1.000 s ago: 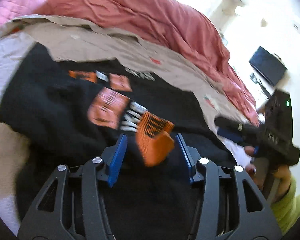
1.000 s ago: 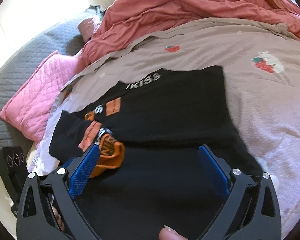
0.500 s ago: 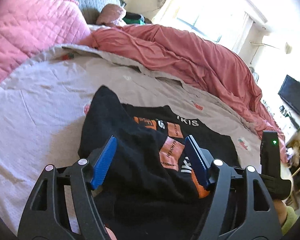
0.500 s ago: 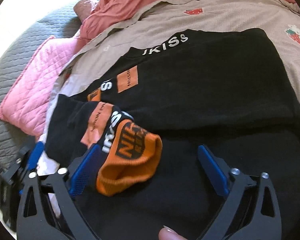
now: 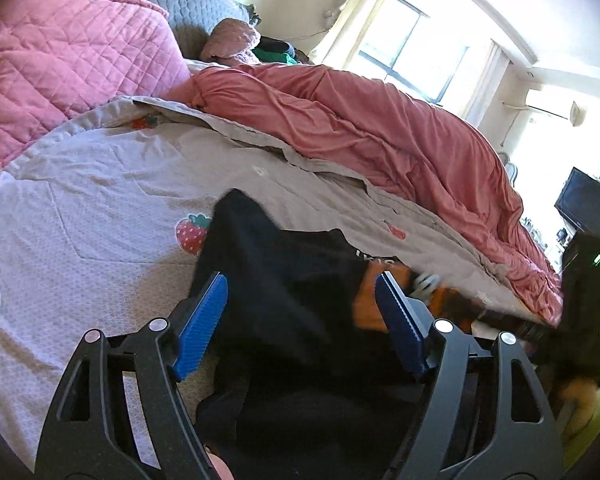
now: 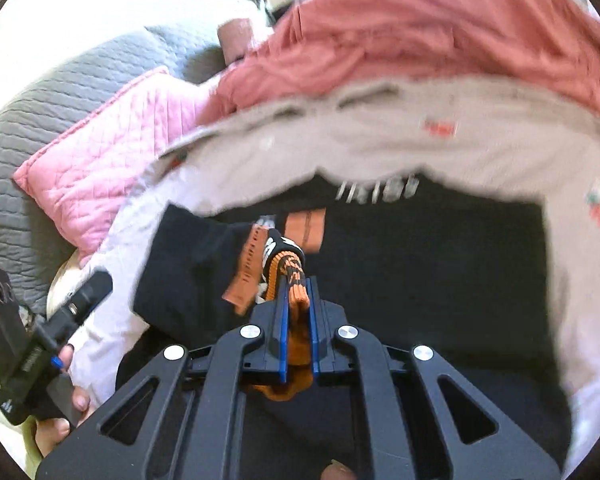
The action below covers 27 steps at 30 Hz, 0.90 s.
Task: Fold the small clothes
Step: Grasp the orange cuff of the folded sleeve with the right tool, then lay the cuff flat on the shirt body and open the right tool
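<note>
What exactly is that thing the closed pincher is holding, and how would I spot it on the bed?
Start at the beige strawberry-print bedspread, then find the black sweatshirt spread flat on it. At the sweatshirt's left side, its sleeve is folded inward, and the orange ribbed cuff at the sleeve's end is clamped in the right gripper. It is the only bright orange knit band with black lettering; the nearby orange patches are flat prints.

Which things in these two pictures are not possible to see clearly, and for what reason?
- White lettering on the black garment, right wrist view: motion blur, unreadable.
- Orange cuff, right wrist view: its lower part is hidden between the shut right gripper pads.
- Garment's near edge, left wrist view: covered by the open left gripper frame.
- Right gripper in the left wrist view: blurred, at the frame edge.
</note>
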Each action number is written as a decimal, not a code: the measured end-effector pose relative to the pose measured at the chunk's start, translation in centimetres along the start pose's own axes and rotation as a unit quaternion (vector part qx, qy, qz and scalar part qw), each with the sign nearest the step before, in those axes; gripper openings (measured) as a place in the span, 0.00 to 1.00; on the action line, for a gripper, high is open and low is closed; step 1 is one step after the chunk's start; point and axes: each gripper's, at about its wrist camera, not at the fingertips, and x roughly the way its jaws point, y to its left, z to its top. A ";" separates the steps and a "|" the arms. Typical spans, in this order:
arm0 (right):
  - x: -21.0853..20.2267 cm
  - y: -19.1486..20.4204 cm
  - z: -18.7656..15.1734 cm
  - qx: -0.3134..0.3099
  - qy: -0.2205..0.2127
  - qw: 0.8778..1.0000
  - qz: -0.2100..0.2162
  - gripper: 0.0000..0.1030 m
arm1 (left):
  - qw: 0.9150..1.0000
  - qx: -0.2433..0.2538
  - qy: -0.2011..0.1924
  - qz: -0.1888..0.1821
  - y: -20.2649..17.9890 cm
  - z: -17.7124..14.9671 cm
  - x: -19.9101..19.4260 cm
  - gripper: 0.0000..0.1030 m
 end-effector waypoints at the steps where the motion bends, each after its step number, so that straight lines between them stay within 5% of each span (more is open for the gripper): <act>1: -0.5 -0.4 0.7 -0.008 -0.009 1.000 -0.009 0.07 | 1.000 -0.001 0.002 0.000 0.0 0.0 0.1 0.66; 8: 0.8 -6.0 3.4 -0.034 0.001 0.994 -0.100 0.07 | 1.000 0.021 0.012 0.005 -0.7 -0.4 0.5 0.66; 17: 5.1 -9.7 1.6 -0.013 0.050 0.989 -0.141 0.09 | 0.996 0.050 0.078 0.020 -2.8 0.3 2.6 0.73; 21: 5.8 -10.0 1.3 -0.022 0.053 0.984 -0.166 0.11 | 0.987 0.086 0.126 0.050 -4.8 2.0 5.7 0.74; 27: 6.9 -10.8 0.8 -0.033 0.072 0.977 -0.197 0.14 | 0.984 0.101 0.140 0.044 -5.1 1.3 11.2 0.74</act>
